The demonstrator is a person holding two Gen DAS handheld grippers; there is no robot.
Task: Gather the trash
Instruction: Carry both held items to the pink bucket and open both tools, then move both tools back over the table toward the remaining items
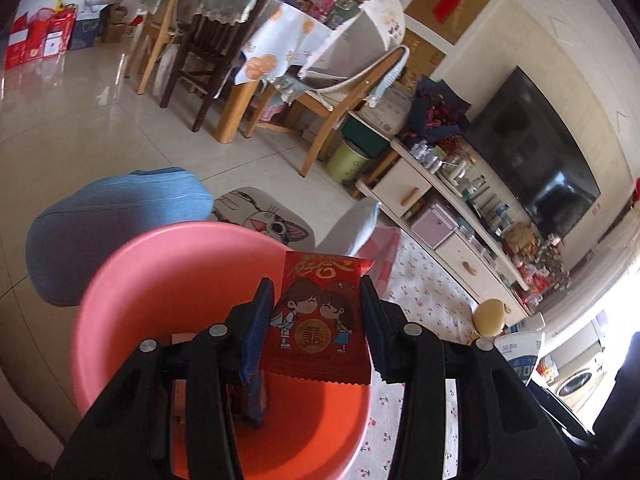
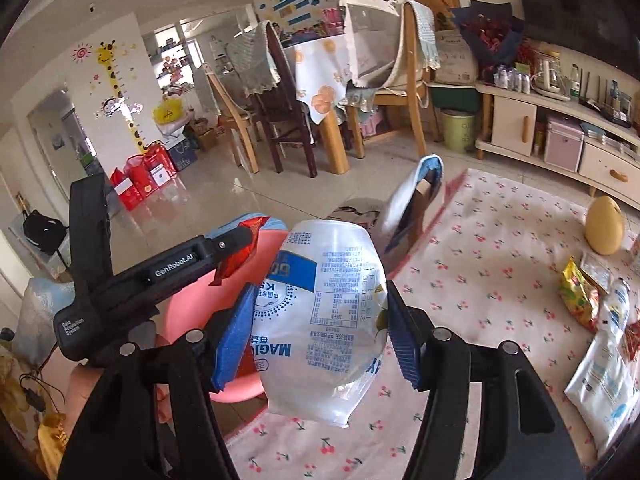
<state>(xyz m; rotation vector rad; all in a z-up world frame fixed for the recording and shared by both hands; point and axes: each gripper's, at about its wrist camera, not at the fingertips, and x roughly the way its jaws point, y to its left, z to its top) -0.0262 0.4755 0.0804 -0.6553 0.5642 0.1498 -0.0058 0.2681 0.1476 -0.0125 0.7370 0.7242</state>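
My left gripper (image 1: 318, 300) is shut on a red snack wrapper (image 1: 320, 320) with two cartoon figures, held above the pink basin (image 1: 132, 280). A dark item lies inside the basin. In the right wrist view my right gripper (image 2: 320, 312) is shut on a crumpled white and blue plastic bag (image 2: 324, 320). The left gripper (image 2: 224, 248) with its red wrapper (image 2: 240, 252) shows there at left, over the pink basin (image 2: 184, 308). More trash lies on the cherry-print mat at right: a yellow snack bag (image 2: 578, 296) and a white pouch (image 2: 600, 384).
A blue cushion (image 1: 112, 216) and a cat-face cushion (image 1: 264, 220) lie beyond the basin. A dining table with chairs (image 2: 312, 80) stands farther back. A TV cabinet (image 2: 560, 128) runs along the right wall. A beige egg-shaped object (image 2: 604, 224) sits on the mat.
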